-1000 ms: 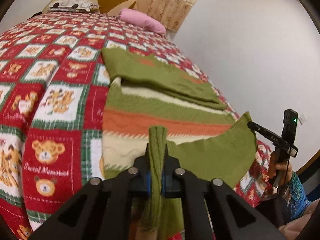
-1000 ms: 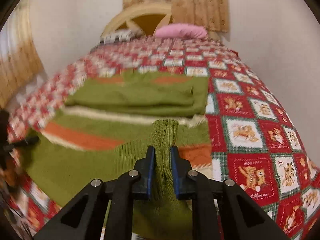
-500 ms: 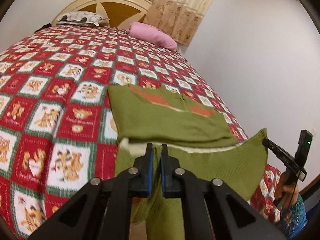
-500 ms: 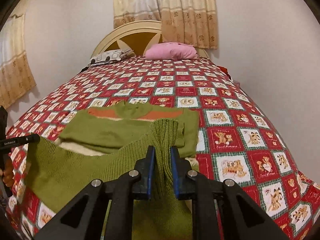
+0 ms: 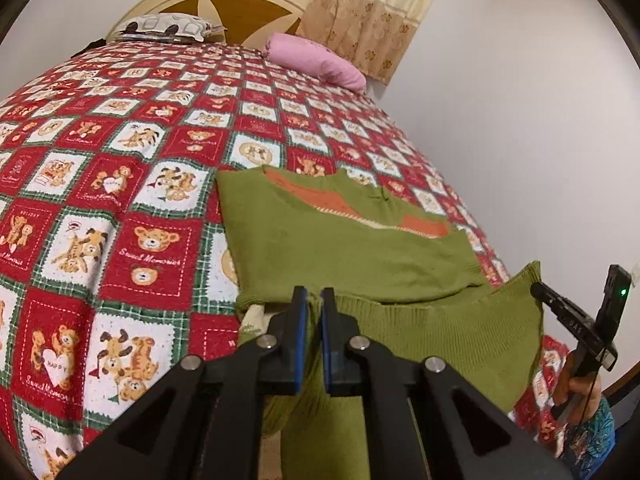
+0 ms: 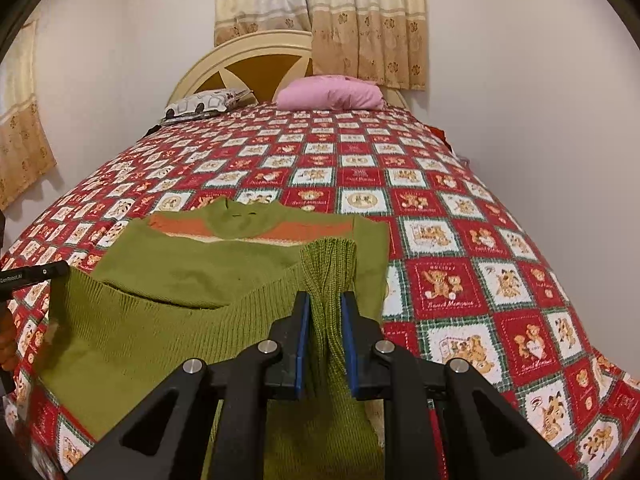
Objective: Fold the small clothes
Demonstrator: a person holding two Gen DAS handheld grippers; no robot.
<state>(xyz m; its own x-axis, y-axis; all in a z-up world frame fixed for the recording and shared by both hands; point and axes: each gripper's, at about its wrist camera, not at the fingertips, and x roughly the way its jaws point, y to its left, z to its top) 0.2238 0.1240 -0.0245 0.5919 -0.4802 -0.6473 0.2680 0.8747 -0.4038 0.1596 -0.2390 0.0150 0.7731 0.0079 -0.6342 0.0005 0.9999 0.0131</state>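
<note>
The green knitted sweater with orange and cream stripes point(image 5: 344, 248) lies on the bed's red and white teddy-bear quilt point(image 5: 120, 200), its ribbed hem lifted over the folded upper part; the striped middle is hidden under that hem, and the cloth below the jaws is cut off by the frame; the left gripper point(image 5: 313, 304) has jaws nearly together, pinching one hem corner; the right gripper point(image 6: 324, 308) clamps a bunched corner; no containers show.
</note>
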